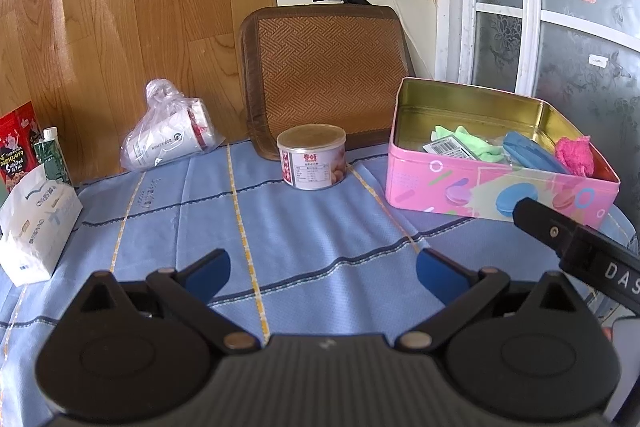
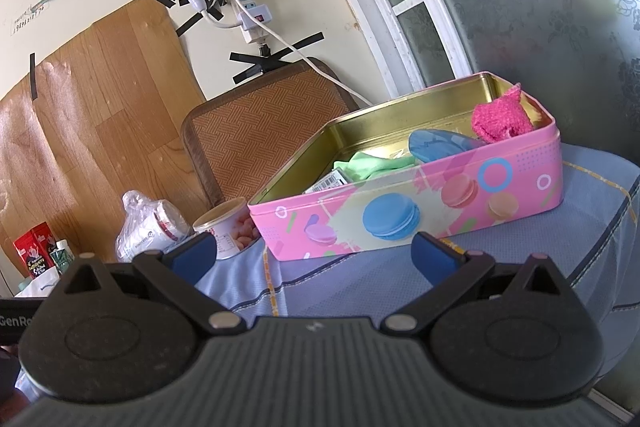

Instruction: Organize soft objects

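Note:
A pink tin box (image 1: 472, 187) (image 2: 400, 211) with macaron prints stands open on the blue tablecloth. Inside it lie a green cloth (image 1: 476, 143) (image 2: 372, 163), a blue soft piece (image 1: 532, 153) (image 2: 436, 143) and a pink fluffy cloth (image 1: 576, 155) (image 2: 500, 121). My left gripper (image 1: 323, 273) hovers open over bare cloth, left of and nearer than the box. Just before the box's front wall, my right gripper (image 2: 314, 255) is open and holds nothing. Part of the right gripper's body (image 1: 576, 243) shows at the right in the left wrist view.
A labelled can (image 1: 312, 157) (image 2: 228, 227) stands left of the box. A plastic bag with cups (image 1: 172, 135) (image 2: 148, 227) lies further left. A tissue pack (image 1: 36, 227), small cartons (image 1: 52, 155) and a woven cushion (image 1: 324, 75) against the wall border the table.

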